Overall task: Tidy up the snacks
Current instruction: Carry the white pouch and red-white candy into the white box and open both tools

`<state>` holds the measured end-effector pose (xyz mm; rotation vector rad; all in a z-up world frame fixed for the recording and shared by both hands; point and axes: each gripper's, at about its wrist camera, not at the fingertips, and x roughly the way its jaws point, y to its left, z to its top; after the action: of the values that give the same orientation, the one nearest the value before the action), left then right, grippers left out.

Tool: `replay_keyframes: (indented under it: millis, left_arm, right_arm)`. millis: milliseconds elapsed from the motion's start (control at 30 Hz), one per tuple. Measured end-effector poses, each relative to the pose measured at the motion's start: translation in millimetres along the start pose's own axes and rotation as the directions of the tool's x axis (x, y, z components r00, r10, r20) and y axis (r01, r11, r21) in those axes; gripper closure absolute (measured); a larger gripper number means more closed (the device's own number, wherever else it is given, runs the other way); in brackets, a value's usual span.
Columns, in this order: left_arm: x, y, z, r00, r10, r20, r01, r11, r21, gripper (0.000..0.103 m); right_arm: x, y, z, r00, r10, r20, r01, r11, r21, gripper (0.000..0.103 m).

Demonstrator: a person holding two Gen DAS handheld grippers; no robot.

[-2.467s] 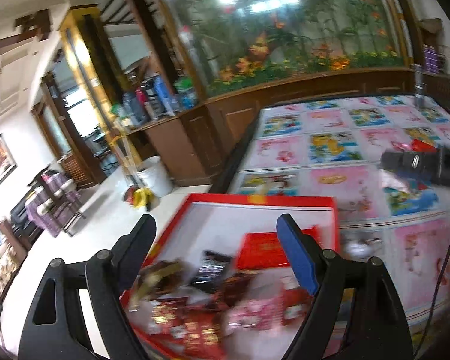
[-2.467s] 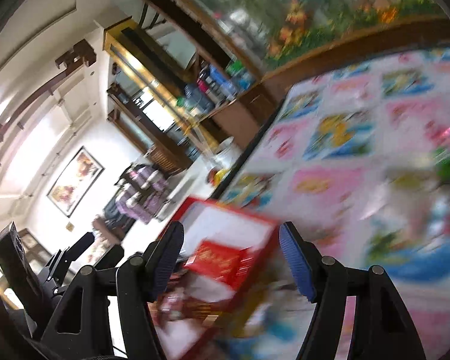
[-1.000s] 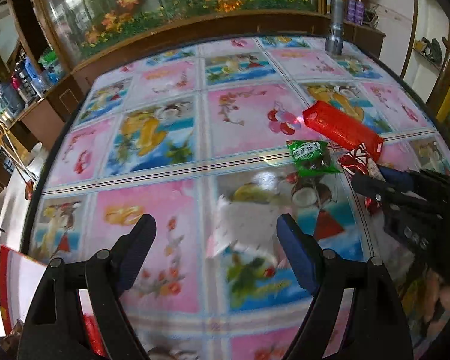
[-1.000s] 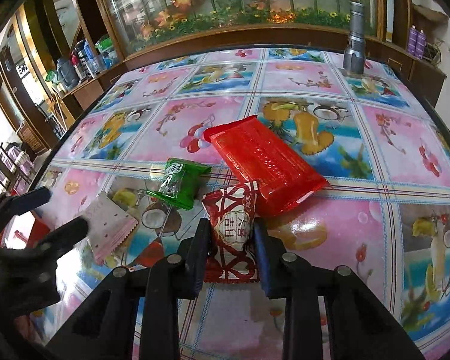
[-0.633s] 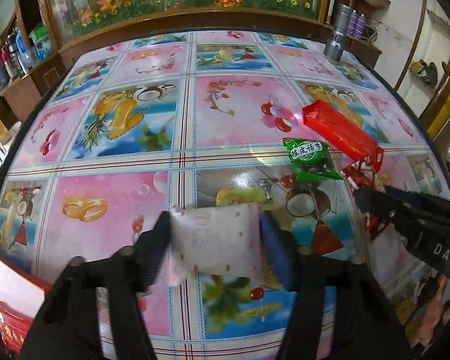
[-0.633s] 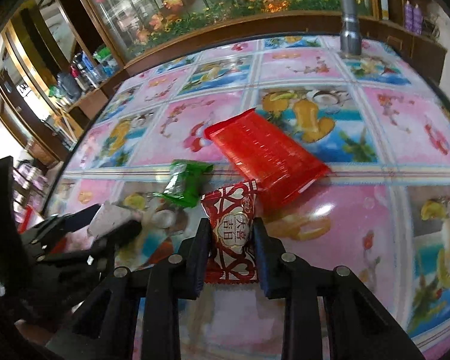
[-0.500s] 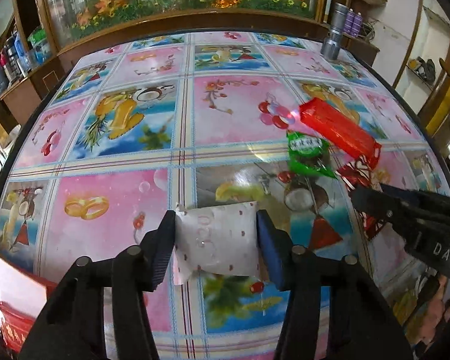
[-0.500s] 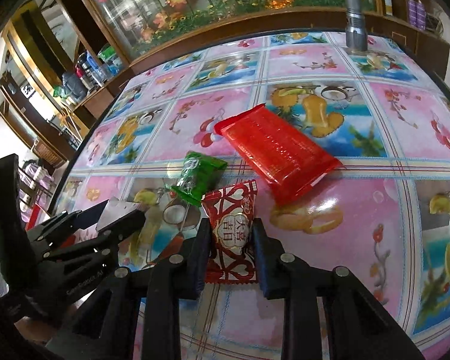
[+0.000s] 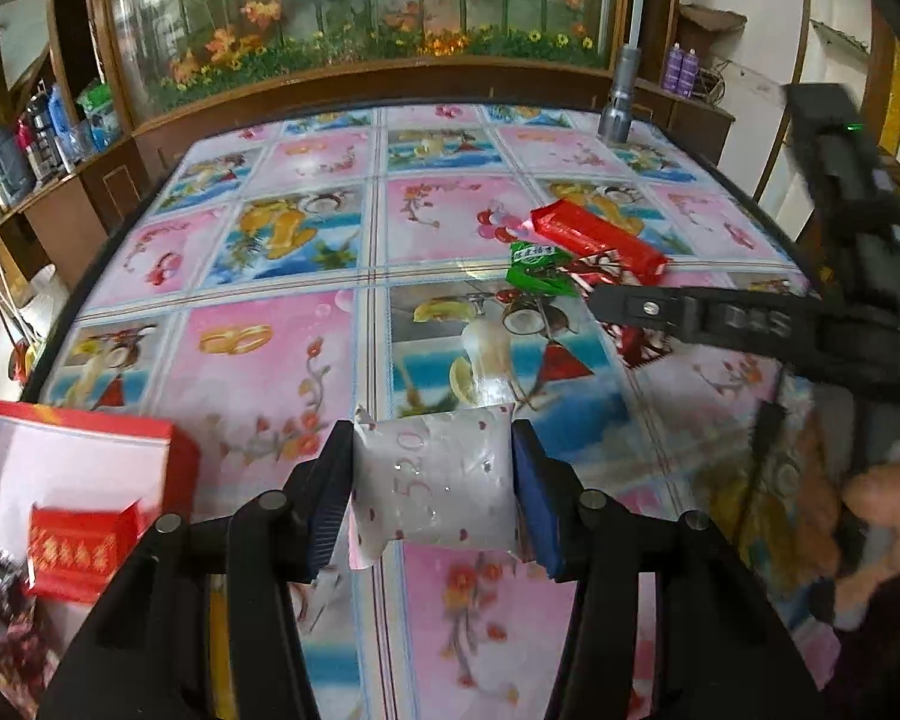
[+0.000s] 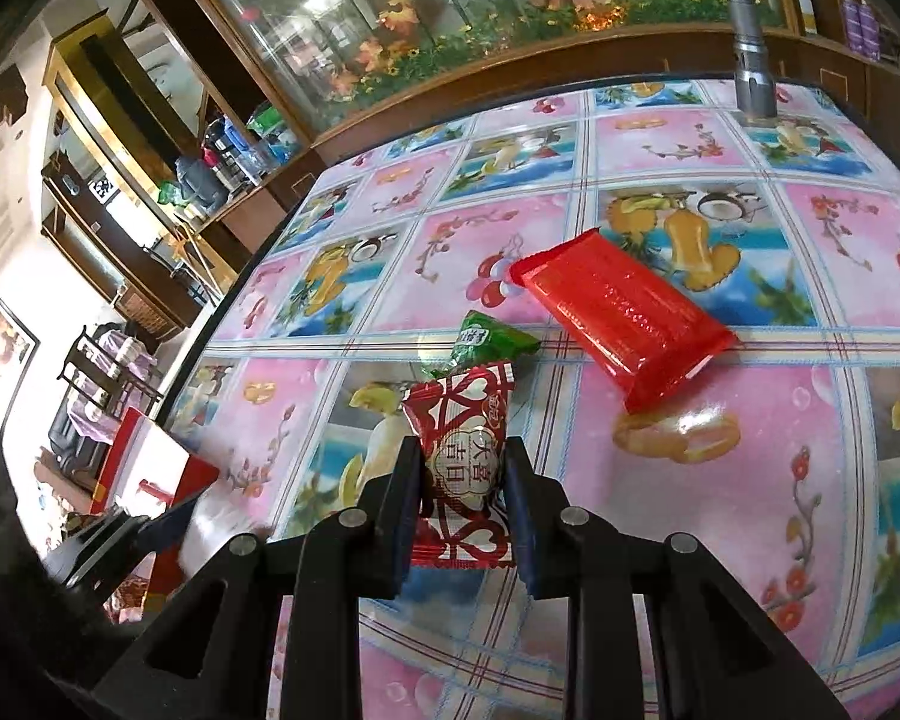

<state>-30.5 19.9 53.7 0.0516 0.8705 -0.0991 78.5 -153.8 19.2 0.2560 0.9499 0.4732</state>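
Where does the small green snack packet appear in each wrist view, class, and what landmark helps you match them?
Left wrist: green packet, right of centre, beside the long red packet.
Right wrist: green packet, centre, just beyond the held red-and-white packet.
Shared landmark: the grey flashlight at the table's far edge.

White packet (image 9: 435,483) in jaws, red-white packet (image 10: 465,468) likewise, seemingly lifted

You closed the left gripper (image 9: 432,495) on the white packet (image 9: 435,480) and carried it toward the red box (image 9: 84,480); you lifted the red-and-white candy (image 10: 465,468) off the table (image 10: 720,468)
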Motion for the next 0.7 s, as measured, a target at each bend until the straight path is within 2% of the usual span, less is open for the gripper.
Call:
replay_keyframes:
  millis: [333, 700]
  left_arm:
    - [-53, -5, -29, 0.998, 0.013, 0.059, -0.014, 1.0, 0.019, 0.054]
    - [-97, 17, -55, 0.994, 0.04, 0.1, -0.038, 0.999, -0.028, 0.054]
  right_arm:
    - [-10, 2, -2, 0.998, 0.035, 0.046, -0.036, 0.999, 0.007, 0.076]
    - [-23, 7, -7, 0.99, 0.03, 0.14, -0.03, 1.0, -0.002, 0.076]
